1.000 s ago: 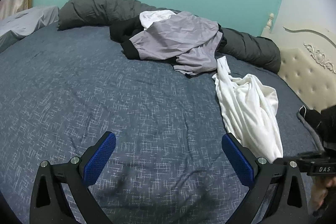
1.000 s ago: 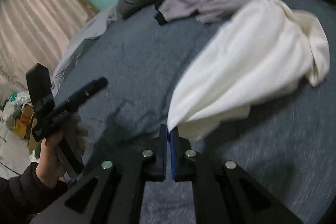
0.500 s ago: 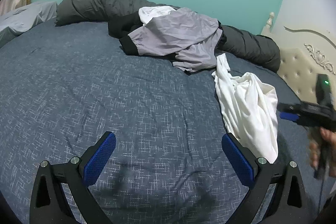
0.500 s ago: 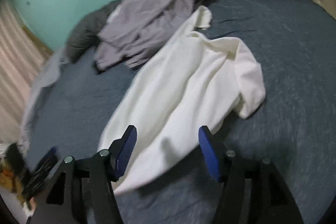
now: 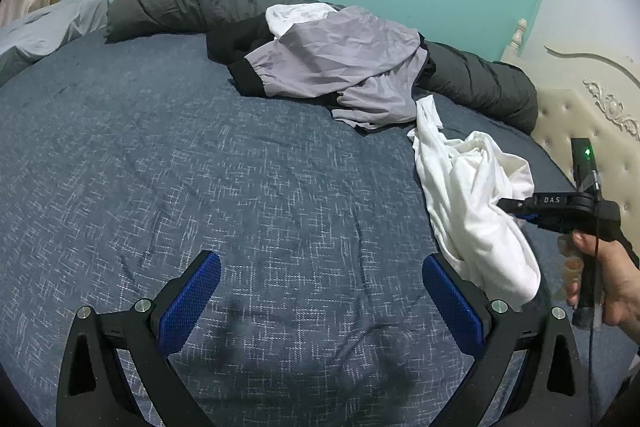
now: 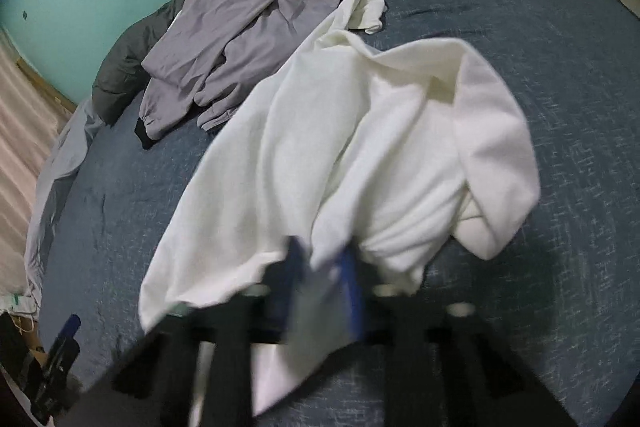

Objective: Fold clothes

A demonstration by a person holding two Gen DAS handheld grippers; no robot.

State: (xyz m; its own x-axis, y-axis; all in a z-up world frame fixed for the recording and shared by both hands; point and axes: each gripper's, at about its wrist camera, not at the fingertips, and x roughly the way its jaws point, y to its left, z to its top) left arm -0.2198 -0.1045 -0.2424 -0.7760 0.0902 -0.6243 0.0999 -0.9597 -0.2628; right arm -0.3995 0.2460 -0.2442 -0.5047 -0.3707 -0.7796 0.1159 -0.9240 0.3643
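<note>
A crumpled white garment [image 5: 472, 203] lies on the right side of the blue bed; it fills the middle of the right wrist view [image 6: 360, 147]. My right gripper [image 6: 320, 267] is blurred, its jaws close together around a fold of the white garment; it also shows in the left wrist view [image 5: 516, 209], at the garment's right edge. My left gripper [image 5: 320, 299] is open and empty, low over bare bedspread left of the garment. A grey garment [image 5: 344, 67] lies behind it.
The blue bedspread [image 5: 160, 167] spreads to the left. A dark grey duvet roll [image 5: 180, 3] runs along the teal wall. A cream padded headboard [image 5: 592, 123] is at the right. A pale sheet [image 6: 52, 163] lies at the bed's left edge.
My right gripper let go of the white garment's corner, opened, moved onto the garment's middle and has closed on a fold. My left gripper has stayed open in place.
</note>
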